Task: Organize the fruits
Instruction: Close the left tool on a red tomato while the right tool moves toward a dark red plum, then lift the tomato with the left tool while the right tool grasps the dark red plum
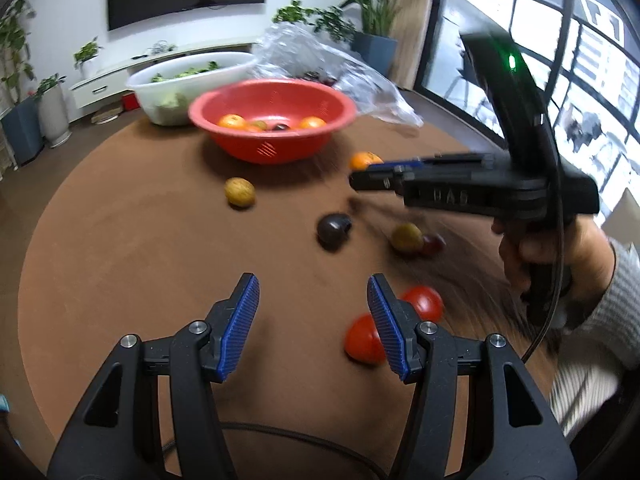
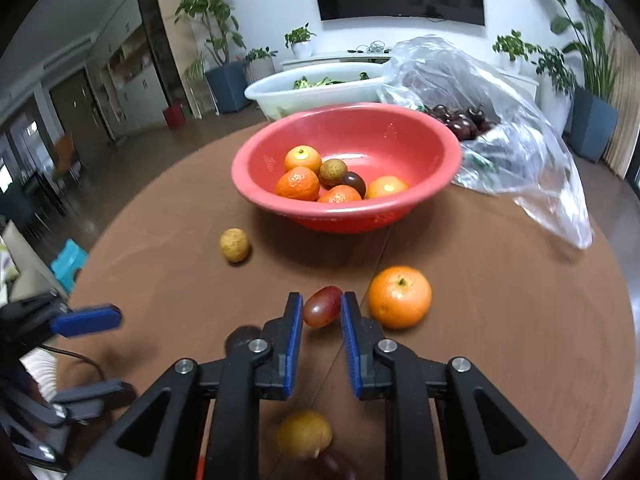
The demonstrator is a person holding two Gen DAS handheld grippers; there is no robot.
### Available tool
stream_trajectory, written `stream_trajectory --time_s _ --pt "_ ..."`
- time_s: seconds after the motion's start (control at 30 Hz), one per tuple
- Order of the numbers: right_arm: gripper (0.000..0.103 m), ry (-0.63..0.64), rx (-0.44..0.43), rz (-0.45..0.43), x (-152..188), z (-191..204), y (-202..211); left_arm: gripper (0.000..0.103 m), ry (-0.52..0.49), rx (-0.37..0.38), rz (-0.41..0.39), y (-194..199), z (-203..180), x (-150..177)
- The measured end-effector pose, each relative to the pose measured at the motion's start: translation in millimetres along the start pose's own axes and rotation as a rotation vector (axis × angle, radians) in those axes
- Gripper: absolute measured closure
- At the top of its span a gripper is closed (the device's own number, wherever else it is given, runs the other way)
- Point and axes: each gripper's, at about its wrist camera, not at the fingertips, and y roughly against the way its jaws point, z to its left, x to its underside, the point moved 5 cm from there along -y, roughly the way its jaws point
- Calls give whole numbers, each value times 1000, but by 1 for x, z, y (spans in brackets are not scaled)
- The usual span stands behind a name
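On the round brown table (image 2: 500, 320), toward its far edge, stands the red bowl (image 2: 348, 168). Inside it: several oranges, one yellow-green fruit, one dark fruit. Behind the bowl, a white tub (image 2: 312, 92) of greens; to its right, a clear plastic bag (image 2: 500, 120) holding dark cherries, touching or almost touching the bowl's rim.

Right gripper (image 2: 322, 310): blue pads closed on a small red grape (image 2: 322, 306), pinched between the fingertips above the tabletop. Just right of it, a loose orange (image 2: 400, 297) on the table. A yellowish round fruit (image 2: 235, 245) lies alone near the bowl's left side. Another yellow fruit (image 2: 305, 434) sits below the gripper body, blurred, near the table's near edge.

Left gripper (image 1: 314, 300): jaws apart, nothing between the pads, hanging over bare table near the near edge. Two red tomatoes (image 1: 424, 302) lie just right of its right finger, the nearer one partly hidden behind it. Mid-table: a dark plum-like fruit (image 1: 334, 229). A hand (image 1: 560, 256) in a grey sleeve grips the right tool's handle.
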Motion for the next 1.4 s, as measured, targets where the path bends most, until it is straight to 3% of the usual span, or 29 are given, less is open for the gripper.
stream_trajectory --time_s 0.53,0.87,1.13,1.4 --pt "82 -80 -63 -59 9 -1 33 48 -148 67 96 -14 -42 31" --pt "82 -82 -64 -79 10 -2 39 49 -159 80 112 -22 -51 36" --pt "82 -85 -64 -81 10 -2 39 71 -176 118 124 -26 -59 38" --pt "82 -84 -67 -81 10 -2 39 74 -160 154 96 -20 -61 41"
